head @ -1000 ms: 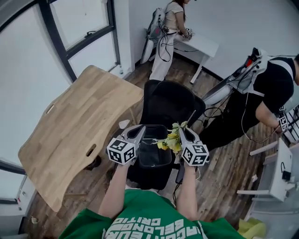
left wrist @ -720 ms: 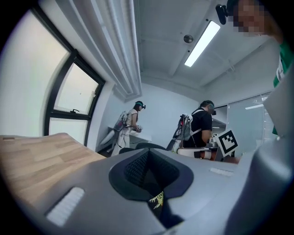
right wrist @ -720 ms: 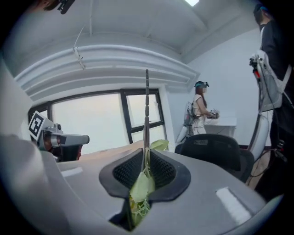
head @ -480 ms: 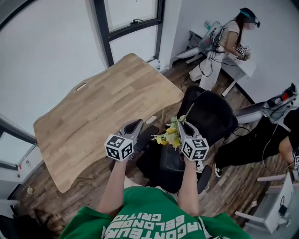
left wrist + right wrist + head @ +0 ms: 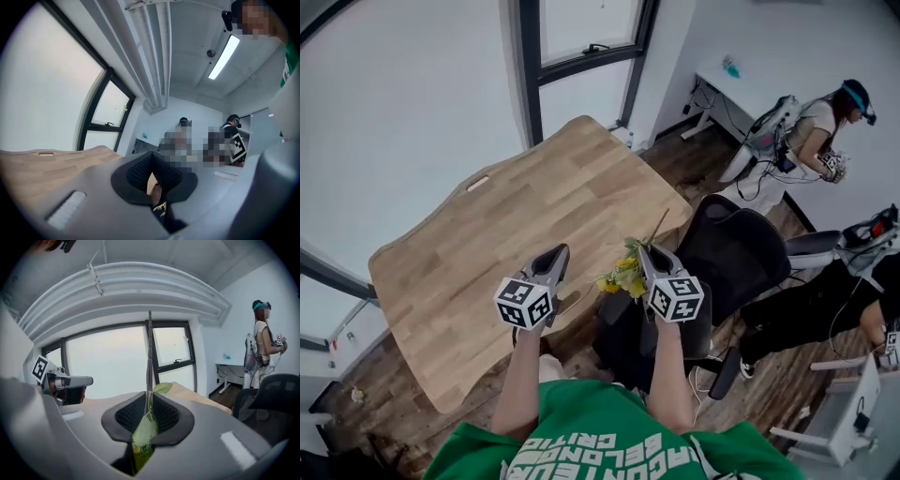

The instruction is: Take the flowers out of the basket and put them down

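My right gripper (image 5: pixel 643 253) is shut on the stem of a small bunch of yellow flowers (image 5: pixel 622 275), whose blooms hang to its left, between my two grippers. In the right gripper view the thin stem (image 5: pixel 149 352) rises straight up from between the pads (image 5: pixel 164 414), with a green leaf (image 5: pixel 162 389) beside it. My left gripper (image 5: pixel 555 255) is held level beside it, shut, with nothing in it. Both are over the near right edge of the wooden table (image 5: pixel 478 234). I cannot make out the basket; a dark shape (image 5: pixel 621 339) lies under my right arm.
A black office chair (image 5: pixel 741 258) stands right of the table corner. One person works at a white desk (image 5: pixel 722 80) at the back right, and another person (image 5: pixel 825 309) bends at the right edge. Windows line the wall behind the table.
Both grippers have swung left, away from the black chair and over to the wooden table's edge. The flowers stay in the right gripper. The basket seen earlier between the grippers is out of sight.
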Available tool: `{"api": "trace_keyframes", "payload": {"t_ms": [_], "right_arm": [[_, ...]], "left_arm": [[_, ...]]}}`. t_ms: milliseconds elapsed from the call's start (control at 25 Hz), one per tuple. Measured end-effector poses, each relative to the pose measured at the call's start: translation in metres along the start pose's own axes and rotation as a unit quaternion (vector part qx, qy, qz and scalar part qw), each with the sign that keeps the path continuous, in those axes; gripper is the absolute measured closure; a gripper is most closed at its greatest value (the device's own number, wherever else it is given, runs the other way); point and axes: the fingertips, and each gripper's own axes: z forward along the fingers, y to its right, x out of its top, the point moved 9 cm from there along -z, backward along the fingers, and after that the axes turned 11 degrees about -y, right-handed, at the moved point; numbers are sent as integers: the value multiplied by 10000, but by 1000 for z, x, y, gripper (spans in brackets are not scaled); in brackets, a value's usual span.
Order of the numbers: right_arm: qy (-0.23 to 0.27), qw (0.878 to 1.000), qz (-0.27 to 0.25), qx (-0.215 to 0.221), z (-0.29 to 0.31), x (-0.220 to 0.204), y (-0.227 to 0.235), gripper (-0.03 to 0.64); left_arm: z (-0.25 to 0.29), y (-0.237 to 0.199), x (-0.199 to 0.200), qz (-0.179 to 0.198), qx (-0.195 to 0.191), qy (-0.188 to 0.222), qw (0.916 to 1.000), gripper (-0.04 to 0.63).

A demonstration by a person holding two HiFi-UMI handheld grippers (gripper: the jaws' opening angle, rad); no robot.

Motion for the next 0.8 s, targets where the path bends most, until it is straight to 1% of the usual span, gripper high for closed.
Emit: {"api": "trace_keyframes", "payload": {"t_ms": [120, 240, 560, 800], "right_arm": [[-5, 10000, -34, -29, 21, 10, -20, 565], [-34, 9999, -73, -92, 33, 17, -30, 565], [-134, 9996, -44, -229, 59, 17, -47, 565], [-327, 9992, -92, -207, 80, 16, -62, 565]], "left_arm": [[-7, -27, 6, -14, -61, 21, 10000, 578], [-6, -44, 10, -50, -144, 42, 9999, 577], [-6, -79, 10, -92, -305, 1, 9995, 578], [-14, -100, 7, -173, -296, -14, 9994, 578]]}}
